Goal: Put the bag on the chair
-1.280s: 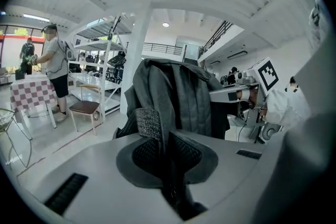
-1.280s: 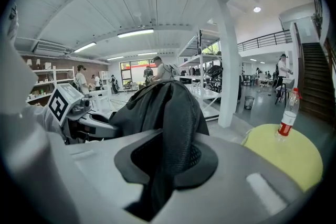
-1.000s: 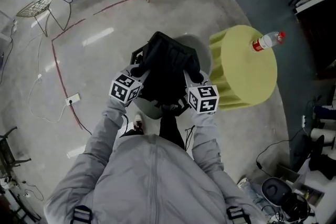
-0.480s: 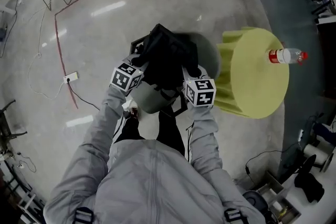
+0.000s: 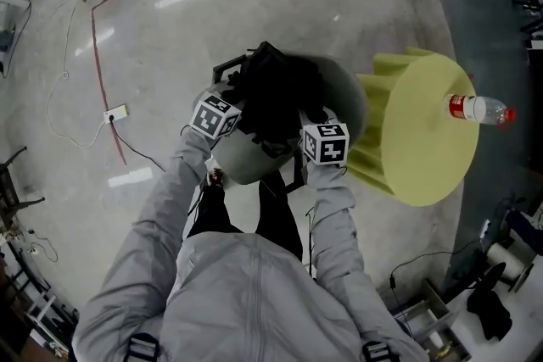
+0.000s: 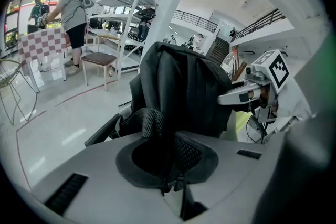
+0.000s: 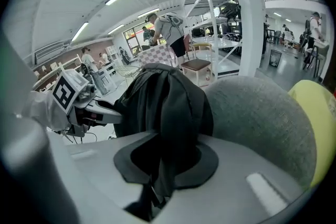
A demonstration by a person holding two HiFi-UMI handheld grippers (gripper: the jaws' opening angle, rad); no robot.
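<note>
- My left gripper [image 6: 168,186] has its jaws nearly closed, pinching a fold of the black bag [image 6: 184,92], which rises just ahead of it.
- My right gripper [image 7: 152,202] pinches the bag's other side. Its jaws are opening, with fabric between them.
- The bag hangs between both grippers, over the grey chair [image 5: 344,89].

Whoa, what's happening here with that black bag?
A person holds a black bag with two grippers, one in each hand, right over a grey chair. The left gripper is clamped on the bag's fabric. The right gripper has fabric between its jaws too, and they are opening. A yellow table with a bottle lying on it stands beside the chair.
</note>
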